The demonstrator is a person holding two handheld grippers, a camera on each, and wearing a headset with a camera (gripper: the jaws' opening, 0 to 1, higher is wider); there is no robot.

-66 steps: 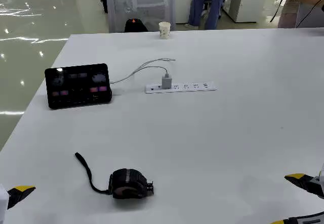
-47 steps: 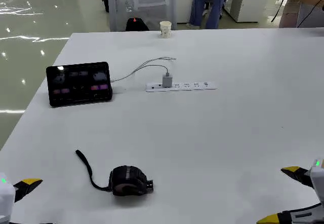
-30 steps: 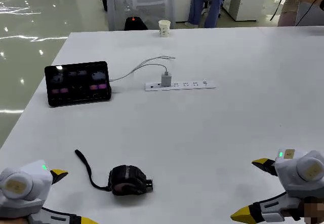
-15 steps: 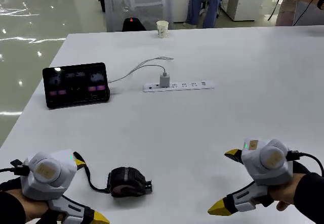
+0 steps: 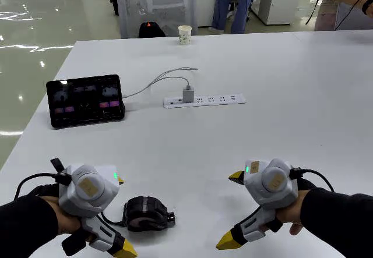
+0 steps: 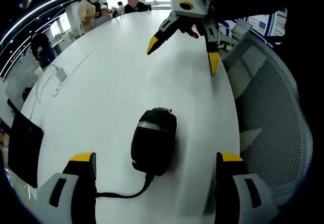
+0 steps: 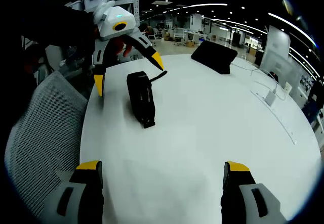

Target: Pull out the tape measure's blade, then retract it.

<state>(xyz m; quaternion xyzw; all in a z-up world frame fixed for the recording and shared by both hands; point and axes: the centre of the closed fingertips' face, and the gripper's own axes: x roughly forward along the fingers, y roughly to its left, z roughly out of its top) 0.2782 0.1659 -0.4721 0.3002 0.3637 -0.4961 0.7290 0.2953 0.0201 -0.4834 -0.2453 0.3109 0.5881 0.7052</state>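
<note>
now, tape measure (image 5: 145, 213): black case lying on the white table (image 5: 280, 95), near its front edge, just right of the left gripper (image 5: 122, 215) and well apart from the right gripper (image 5: 230, 211).
left gripper state: jaws spread wide, one yellow tip on each side of the case, with bare table showing between each tip and the case.
right gripper state: jaws spread wide over bare table, holding nothing.
left gripper view adds: a black strap (image 6: 121, 193) runs from the case's near end toward one jaw; the right gripper shows past the case, pointing back at it; a grey mesh chair (image 6: 273, 107) stands at the table edge.
right gripper view adds: the case lies end-on toward this camera with a small dark tab at its near end; the left gripper sits behind it with its tips pointing down either side.
head view adds: a hand in a dark sleeve holds each gripper.
surface: a dark tablet (image 5: 85, 101) stands propped at the left; a white power strip (image 5: 204, 100) lies mid-table with a charger (image 5: 188, 94) plugged in, its cable (image 5: 157, 80) leading to the tablet; a paper cup (image 5: 185, 34) stands by the far edge.
room: glossy floor (image 5: 29, 31) with light reflections, white cabinets, and people standing beyond the table.
</note>
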